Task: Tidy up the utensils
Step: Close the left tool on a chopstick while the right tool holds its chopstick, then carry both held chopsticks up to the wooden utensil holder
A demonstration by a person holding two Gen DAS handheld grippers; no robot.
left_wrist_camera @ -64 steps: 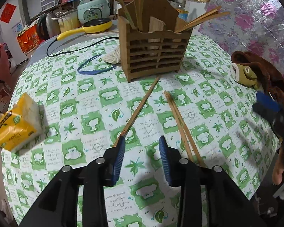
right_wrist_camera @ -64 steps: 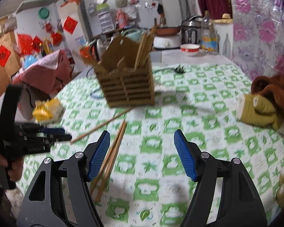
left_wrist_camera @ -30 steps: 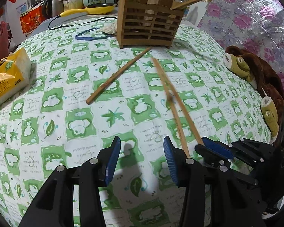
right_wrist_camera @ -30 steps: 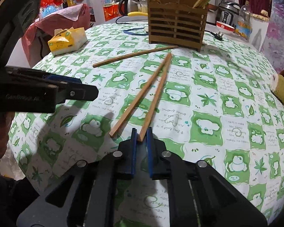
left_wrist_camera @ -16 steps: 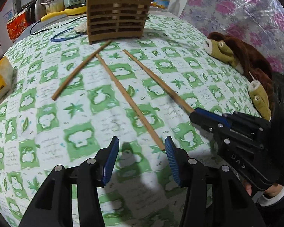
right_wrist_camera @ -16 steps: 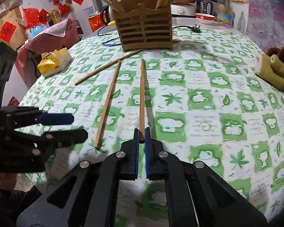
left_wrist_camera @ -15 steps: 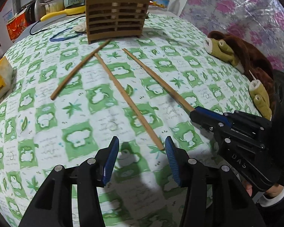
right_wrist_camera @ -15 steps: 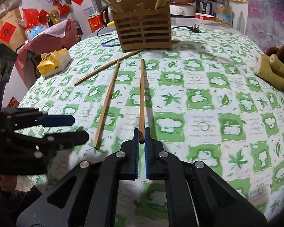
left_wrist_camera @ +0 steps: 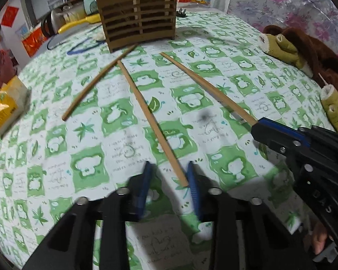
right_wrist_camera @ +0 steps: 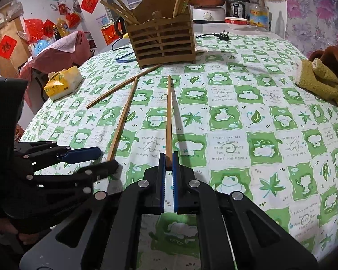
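Bamboo chopsticks lay on the green-and-white checked cloth of the bench [right_wrist_camera: 270, 117]. We held the right claw [right_wrist_camera: 168, 164] fully closed on the near end of one chopstick [right_wrist_camera: 168, 114], whose far tip pointed toward 12 o'clock at the slatted wooden holder [right_wrist_camera: 162, 42]. The holder stood at the far side of the bench with more chopsticks upright in it. Our left claw [left_wrist_camera: 170, 180] was closing around the near end of a second chopstick [left_wrist_camera: 146, 112]; the stick lay between the blue pads, against the right-hand one, with a gap at the other. A third chopstick [left_wrist_camera: 97, 83] rested at 11 o'clock from that claw, its far tip near the holder's base. A yellow tissue pack [right_wrist_camera: 63, 83] sat at 10 o'clock, a brown plush toy [left_wrist_camera: 304, 51] at 2 o'clock.
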